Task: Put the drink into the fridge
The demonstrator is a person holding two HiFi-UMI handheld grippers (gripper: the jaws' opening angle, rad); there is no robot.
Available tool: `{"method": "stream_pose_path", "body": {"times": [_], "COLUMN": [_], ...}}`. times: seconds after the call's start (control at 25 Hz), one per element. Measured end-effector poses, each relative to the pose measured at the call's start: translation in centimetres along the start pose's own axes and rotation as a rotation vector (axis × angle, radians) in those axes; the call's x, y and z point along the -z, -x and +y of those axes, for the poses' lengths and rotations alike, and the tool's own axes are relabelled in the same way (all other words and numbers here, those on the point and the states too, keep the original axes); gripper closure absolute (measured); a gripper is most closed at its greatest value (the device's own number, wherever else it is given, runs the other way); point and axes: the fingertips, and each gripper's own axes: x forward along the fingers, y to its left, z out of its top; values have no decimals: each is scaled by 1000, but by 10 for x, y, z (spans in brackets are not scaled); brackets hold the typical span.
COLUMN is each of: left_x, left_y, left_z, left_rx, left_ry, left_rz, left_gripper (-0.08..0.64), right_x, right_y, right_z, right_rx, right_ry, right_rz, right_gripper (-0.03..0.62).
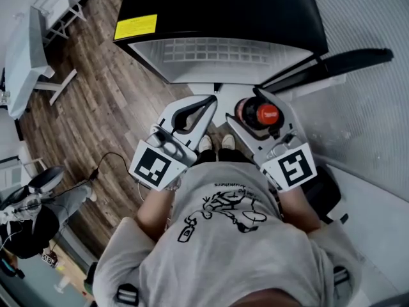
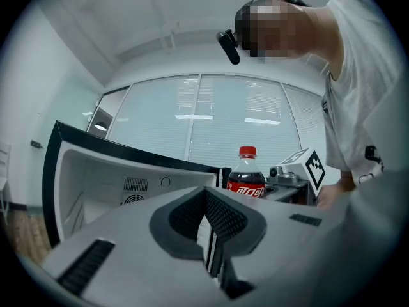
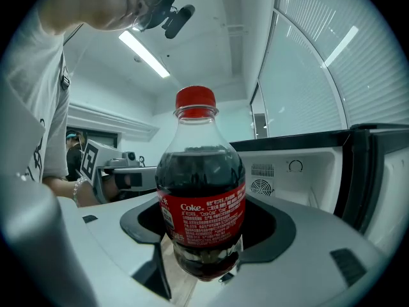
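A Coke bottle with a red cap and red label stands upright between the jaws of my right gripper, which is shut on it. In the right gripper view the bottle fills the hollow between the grey jaws, held around its lower half. My left gripper is shut and empty, with its ribbed pads meeting. Just ahead of both grippers the small black fridge stands open, showing its white inside. The bottle also shows in the left gripper view, to the right of the fridge.
The fridge door swings out to the right, beside a blind-covered glass wall. A yellow sticker sits on the fridge top. On the wood floor to the left stands a white table. Another person is at lower left.
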Motion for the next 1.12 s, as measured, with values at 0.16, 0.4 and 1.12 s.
{"method": "stream_pose_path", "body": {"times": [0.16,0.4,1.12], "left_x": [7,19,49], "left_y": [-5,-16,-44], "left_z": [2,9,53], "left_rx": [4,8,-27], "left_ry": [-5,-7,-4], "left_rz": [12,12,16], "left_gripper": [558,558,558], "right_x": [4,14,37], "right_y": [-2,-9,-54], "right_z": [-5,-17,-64], "right_rx": [10,20,51], "right_ry": [3,16,34], "right_rz": [2,14,9], "right_gripper": [267,267,267]}}
